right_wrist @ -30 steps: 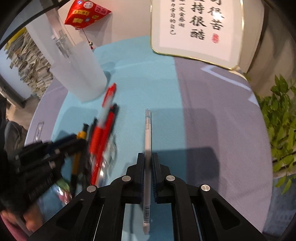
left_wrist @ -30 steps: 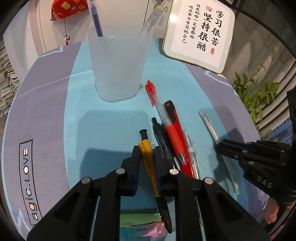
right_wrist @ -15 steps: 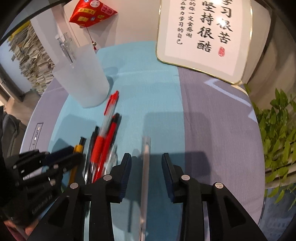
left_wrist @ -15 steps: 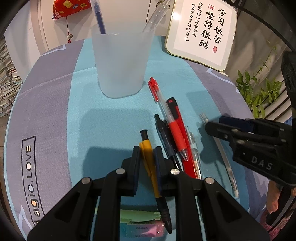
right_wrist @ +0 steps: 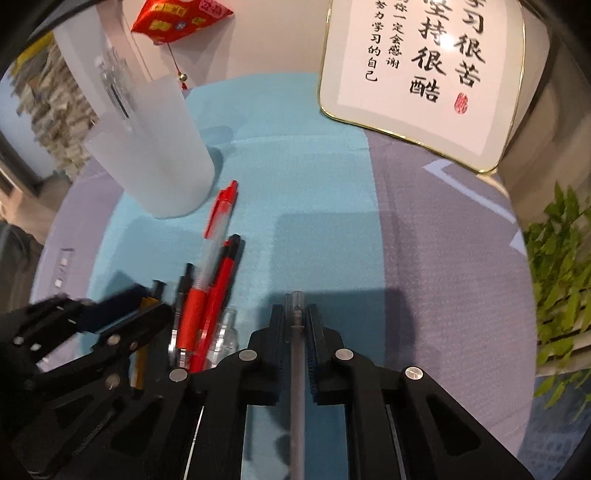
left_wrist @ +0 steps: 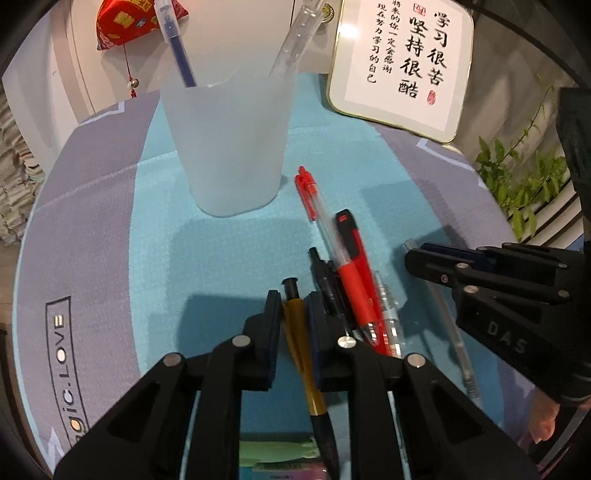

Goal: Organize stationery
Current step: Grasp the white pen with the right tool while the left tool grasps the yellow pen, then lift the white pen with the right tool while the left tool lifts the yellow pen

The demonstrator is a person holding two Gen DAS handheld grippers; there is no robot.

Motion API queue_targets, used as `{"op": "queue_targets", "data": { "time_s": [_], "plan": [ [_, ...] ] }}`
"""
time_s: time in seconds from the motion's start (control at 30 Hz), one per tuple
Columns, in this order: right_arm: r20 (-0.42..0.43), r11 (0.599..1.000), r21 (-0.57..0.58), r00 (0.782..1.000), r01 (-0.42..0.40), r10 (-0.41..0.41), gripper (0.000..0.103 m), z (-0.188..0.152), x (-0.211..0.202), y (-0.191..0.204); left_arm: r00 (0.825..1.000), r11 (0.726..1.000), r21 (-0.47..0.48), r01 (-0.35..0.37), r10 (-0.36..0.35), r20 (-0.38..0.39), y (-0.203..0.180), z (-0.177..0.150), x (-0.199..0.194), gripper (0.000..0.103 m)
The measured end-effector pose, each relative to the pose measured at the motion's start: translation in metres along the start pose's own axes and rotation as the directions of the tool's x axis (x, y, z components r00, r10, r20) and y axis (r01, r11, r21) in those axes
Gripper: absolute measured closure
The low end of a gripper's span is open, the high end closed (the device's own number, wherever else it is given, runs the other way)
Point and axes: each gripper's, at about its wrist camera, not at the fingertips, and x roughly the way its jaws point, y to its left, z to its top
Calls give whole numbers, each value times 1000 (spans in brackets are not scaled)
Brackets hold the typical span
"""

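My left gripper [left_wrist: 293, 310] is shut on a yellow pen [left_wrist: 295, 332] that lies on the teal mat [left_wrist: 229, 266]; its black tip end runs back under the fingers. My right gripper [right_wrist: 296, 317] has its jaws closing tight on a slim clear pen [right_wrist: 297, 369], with the pads near the pen's far end. In the left wrist view this right gripper [left_wrist: 412, 256] sits over the slim clear pen [left_wrist: 458, 343]. Between the two grippers lie two red pens [left_wrist: 354, 273], a black pen [left_wrist: 325, 273] and a clear pen [left_wrist: 388, 306]. A frosted cup [left_wrist: 229, 147] stands beyond them, holding a blue pen [left_wrist: 177, 48] and a clear pen [left_wrist: 295, 37].
A framed calligraphy sign [left_wrist: 402, 62] leans at the back right. Green plant leaves [left_wrist: 524, 184] stand past the table's right edge. A red ornament [left_wrist: 129, 22] hangs behind the cup. Sticky notes [left_wrist: 277, 454] lie under my left gripper. Paper stacks [left_wrist: 11, 166] rise at the far left.
My right gripper opened, slid along the slim clear pen toward its far end, and shut on it again there. The left gripper kept its hold on the yellow pen.
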Motion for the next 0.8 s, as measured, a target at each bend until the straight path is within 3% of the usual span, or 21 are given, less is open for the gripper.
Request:
{"op": "queue_targets", "data": {
  "time_s": [0.23, 0.63, 0.8],
  "plan": [
    [108, 999, 20, 993, -47, 44, 91, -6, -48, -3, 996, 1000, 29, 7, -10, 94, -6, 1, -39, 91],
    [269, 996, -5, 959, -94, 91, 96, -20, -113, 9, 974, 999, 40, 19, -28, 224, -13, -3, -95, 91],
    [249, 996, -36, 965, -78, 84, 97, -18, -113, 12, 969, 999, 41, 18, -27, 247, -13, -6, -106, 91]
  ]
}}
